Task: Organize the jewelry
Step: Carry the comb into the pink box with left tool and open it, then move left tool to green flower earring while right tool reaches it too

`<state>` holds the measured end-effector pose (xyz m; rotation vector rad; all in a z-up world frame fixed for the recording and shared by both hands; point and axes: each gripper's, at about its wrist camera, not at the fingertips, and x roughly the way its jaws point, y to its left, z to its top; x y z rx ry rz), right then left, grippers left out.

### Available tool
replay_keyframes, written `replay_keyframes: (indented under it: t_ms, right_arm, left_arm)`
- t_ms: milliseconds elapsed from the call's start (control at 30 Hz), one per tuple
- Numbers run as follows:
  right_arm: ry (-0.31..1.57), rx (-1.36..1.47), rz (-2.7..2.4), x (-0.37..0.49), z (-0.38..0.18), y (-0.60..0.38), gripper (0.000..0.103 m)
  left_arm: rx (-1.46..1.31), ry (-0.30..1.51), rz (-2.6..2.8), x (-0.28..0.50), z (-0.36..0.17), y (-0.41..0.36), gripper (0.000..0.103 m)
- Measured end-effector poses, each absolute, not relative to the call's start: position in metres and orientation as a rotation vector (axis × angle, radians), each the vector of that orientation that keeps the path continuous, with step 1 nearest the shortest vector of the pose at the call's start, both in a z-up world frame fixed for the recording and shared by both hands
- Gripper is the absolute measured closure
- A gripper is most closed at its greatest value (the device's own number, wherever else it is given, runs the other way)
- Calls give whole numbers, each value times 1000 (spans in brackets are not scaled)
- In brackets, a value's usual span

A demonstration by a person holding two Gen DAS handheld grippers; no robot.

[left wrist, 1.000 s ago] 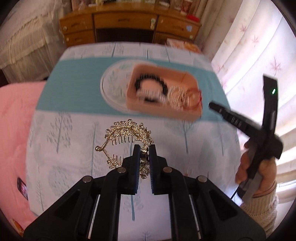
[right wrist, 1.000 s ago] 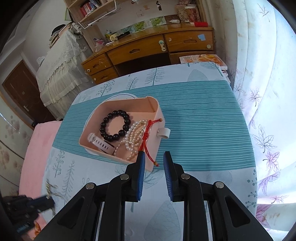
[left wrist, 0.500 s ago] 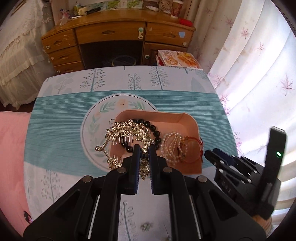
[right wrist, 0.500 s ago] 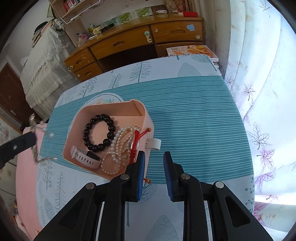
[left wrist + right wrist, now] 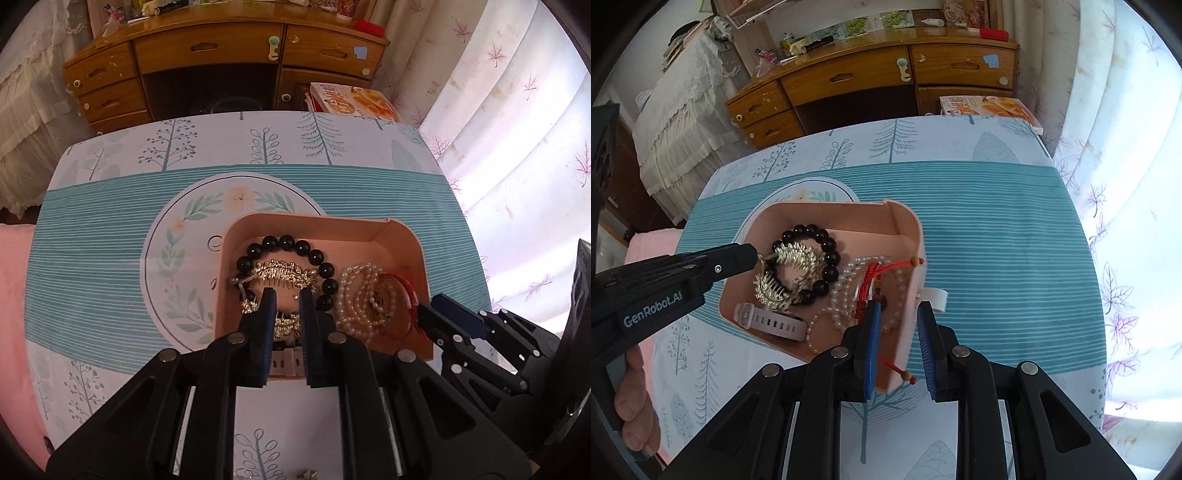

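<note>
The pink tray [image 5: 400,236] is taken as the landmark; it sits on the tablecloth [image 5: 110,266], partly over the printed round motif. Most risk is judged to lie in the tray itself: its right wall is straddled by the right gripper [image 5: 897,345], whose jaws stand a little apart with one pad inside and one outside, though whether the wall is actually pinched cannot be told. If that gripper is pulled, the light tray could be tipped or dragged and its contents spilled.

Inside the tray, at its left half, the gold comb [image 5: 783,277] is held by the left gripper [image 5: 287,301], whose jaws are nearly closed on it. It is lowered over the black beads [image 5: 291,243], so its teeth could be snagged in them on release. The pearls [image 5: 360,295] and red cord [image 5: 886,269] at the tray's right are crowded, and the cord's tail hangs over the near wall.

Open cloth is seen beyond and right of the tray; the near-left side is taken up by the left gripper.
</note>
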<state>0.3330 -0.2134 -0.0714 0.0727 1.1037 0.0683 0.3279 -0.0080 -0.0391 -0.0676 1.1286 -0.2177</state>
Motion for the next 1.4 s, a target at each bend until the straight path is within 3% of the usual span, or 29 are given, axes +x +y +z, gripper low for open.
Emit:
replay_keyframes:
  t_ms: [533, 733, 1000, 1300, 1400]
  right_arm:
    - [1066, 2, 191, 347, -56, -130, 81]
    - [1041, 4, 202, 331, -38, -135, 81]
    - [995, 12, 218, 288, -8, -154, 81]
    - [944, 9, 264, 199, 19, -177, 81]
    - [942, 0, 278, 165, 18, -183, 81]
  left_arm:
    - [-108, 1123, -205, 307, -37, 49, 94]
    - [-100, 1097, -203, 286, -29, 56, 74]
    - [-87, 1079, -226, 241, -13, 58, 71]
    - [-36, 1054, -276, 173, 3, 48, 53]
    - [-21, 1060, -309, 149, 1, 42, 51]
